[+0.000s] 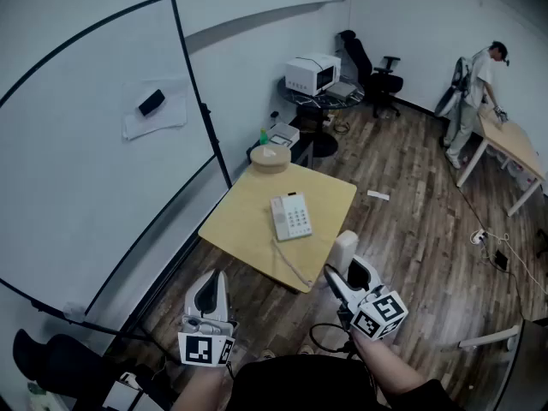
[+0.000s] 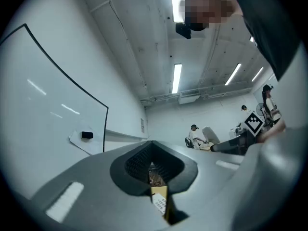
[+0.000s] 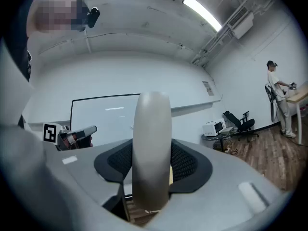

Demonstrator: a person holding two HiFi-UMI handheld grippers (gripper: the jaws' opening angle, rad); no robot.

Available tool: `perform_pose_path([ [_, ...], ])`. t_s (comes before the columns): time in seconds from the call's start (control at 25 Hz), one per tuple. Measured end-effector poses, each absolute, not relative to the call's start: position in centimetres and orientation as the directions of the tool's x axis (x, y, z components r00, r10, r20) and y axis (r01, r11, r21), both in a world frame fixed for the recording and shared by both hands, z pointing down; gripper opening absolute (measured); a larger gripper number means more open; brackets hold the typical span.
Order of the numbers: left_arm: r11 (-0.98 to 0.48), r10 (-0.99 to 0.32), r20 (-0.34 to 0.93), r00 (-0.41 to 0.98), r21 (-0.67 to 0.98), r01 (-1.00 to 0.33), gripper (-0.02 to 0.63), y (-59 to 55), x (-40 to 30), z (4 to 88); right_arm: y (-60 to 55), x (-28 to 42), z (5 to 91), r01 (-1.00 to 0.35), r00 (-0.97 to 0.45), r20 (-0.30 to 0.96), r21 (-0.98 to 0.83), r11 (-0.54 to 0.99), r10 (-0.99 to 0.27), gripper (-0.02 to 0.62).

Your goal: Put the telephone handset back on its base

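Note:
The white telephone base (image 1: 291, 217) lies on a small yellow table (image 1: 244, 229), keypad up and its cradle empty. A cord (image 1: 289, 264) runs from it over the near table edge toward my right gripper (image 1: 347, 274). That gripper is shut on the pale handset (image 1: 345, 249), held upright just off the table's near corner. In the right gripper view the handset (image 3: 151, 153) stands between the jaws and fills the middle. My left gripper (image 1: 210, 302) hangs lower left of the table, shut and empty. Through the slit of its jaws I glimpse the telephone base (image 2: 160, 203).
A large whiteboard (image 1: 86, 144) with an eraser (image 1: 151, 103) stands at the left. A round wooden object (image 1: 270, 157) sits at the table's far corner. Behind are a microwave (image 1: 312, 74) and an office chair (image 1: 372, 71). A person (image 1: 475, 101) works at a desk far right; cables (image 1: 488, 247) lie on the floor.

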State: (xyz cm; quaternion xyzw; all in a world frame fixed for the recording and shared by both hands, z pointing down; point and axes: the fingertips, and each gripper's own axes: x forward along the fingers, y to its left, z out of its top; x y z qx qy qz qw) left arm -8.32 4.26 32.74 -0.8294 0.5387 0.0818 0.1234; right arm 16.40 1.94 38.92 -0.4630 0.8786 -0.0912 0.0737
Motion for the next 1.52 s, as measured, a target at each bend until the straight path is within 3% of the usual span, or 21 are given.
perform_pose_path([
  [0.96, -0.356, -0.887, -0.246, 0.392, -0.177, -0.918, 0.0, 1.7, -7.2, 33.0, -0.9, 15.9, 39.3, -0.79, -0.577, -0.048, -0.222, 0.572, -0.815, 0.225],
  [1.52, -0.328, -0.896, -0.271, 0.351, -0.127, -0.936, 0.0, -6.9, -11.9, 33.9, -8.1, 11.7, 40.3, -0.802, -0.564, -0.021, -0.223, 0.554, -0.826, 0.225],
])
